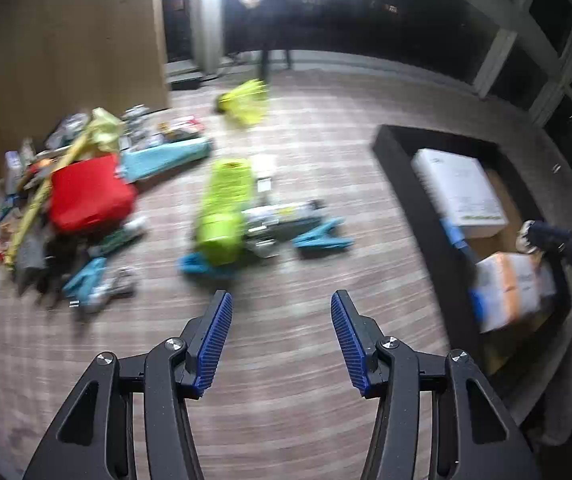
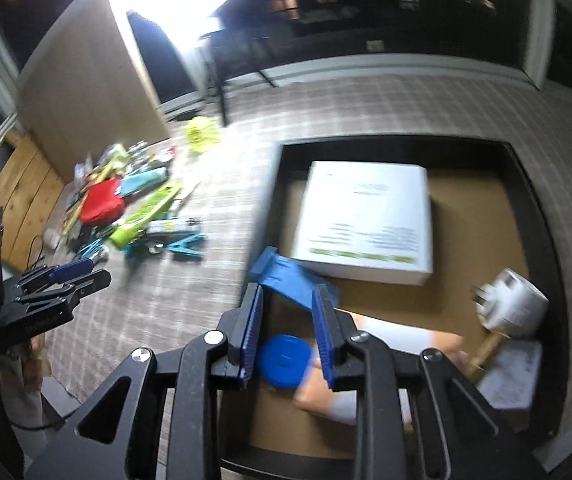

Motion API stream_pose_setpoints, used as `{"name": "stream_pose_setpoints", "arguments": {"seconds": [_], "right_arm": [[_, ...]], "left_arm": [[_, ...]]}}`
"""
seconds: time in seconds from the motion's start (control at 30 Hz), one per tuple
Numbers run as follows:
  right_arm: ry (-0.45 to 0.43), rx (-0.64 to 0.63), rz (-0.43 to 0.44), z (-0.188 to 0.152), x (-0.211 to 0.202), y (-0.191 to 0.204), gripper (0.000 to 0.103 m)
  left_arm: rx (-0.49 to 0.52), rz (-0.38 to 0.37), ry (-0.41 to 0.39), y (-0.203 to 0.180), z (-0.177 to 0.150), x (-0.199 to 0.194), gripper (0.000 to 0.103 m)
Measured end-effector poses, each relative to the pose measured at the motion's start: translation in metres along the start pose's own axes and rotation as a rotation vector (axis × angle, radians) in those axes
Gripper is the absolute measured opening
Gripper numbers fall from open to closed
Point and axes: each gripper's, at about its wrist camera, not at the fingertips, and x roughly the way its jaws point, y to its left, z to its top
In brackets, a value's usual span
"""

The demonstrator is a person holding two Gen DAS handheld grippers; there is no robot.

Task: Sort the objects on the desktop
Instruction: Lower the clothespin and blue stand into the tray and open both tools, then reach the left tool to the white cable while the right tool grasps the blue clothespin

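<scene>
Black tool point(image 1: 282, 308), ribbed blue pads point(image 1: 214, 344)

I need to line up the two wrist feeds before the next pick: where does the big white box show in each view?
Left wrist: the white box sits at the right, inside the black tray, toward its far end.
Right wrist: the white box fills the centre, lying in the black tray, just beyond the right gripper.
Shared landmark: the red pouch in the clutter pile, left of the tray in both.
</scene>
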Motion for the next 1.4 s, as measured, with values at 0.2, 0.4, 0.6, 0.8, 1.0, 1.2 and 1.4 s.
{"name": "stream_pose_setpoints", "arguments": {"seconds": [0.2, 0.4, 0.6, 0.8, 1.0, 1.2, 1.4], "right_arm": [[0.067, -0.095, 0.029, 0.011, 0.020, 0.055, 0.033], [0.180, -0.145, 0.054, 0.010, 0.059, 0.098, 0.036], [0.233, -0.174, 0.020, 0.011, 0.090, 0.121, 0.036], [0.255, -0.191, 0.015, 0.022, 0.116, 0.126, 0.036], [0.254, -0.201, 0.012, 0.027, 0.140, 0.131, 0.036], [0.263, -0.175, -0.025, 0.030, 0.162, 0.123, 0.036], [0.278, -0.179, -0.035, 0.029, 0.173, 0.123, 0.036]], "left_arm": [[0.047, 0.003, 0.006, 0.053, -0.011, 0.002, 0.049], [0.169, -0.068, 0.041, 0.084, -0.008, 0.015, 0.049], [0.344, -0.087, 0.105, 0.100, 0.002, 0.039, 0.049], [0.475, -0.055, 0.146, 0.105, 0.013, 0.057, 0.049], [0.525, -0.084, 0.190, 0.112, 0.011, 0.067, 0.049], [0.569, -0.109, 0.206, 0.110, 0.016, 0.071, 0.049], [0.619, -0.120, 0.240, 0.104, 0.022, 0.081, 0.048]]}}
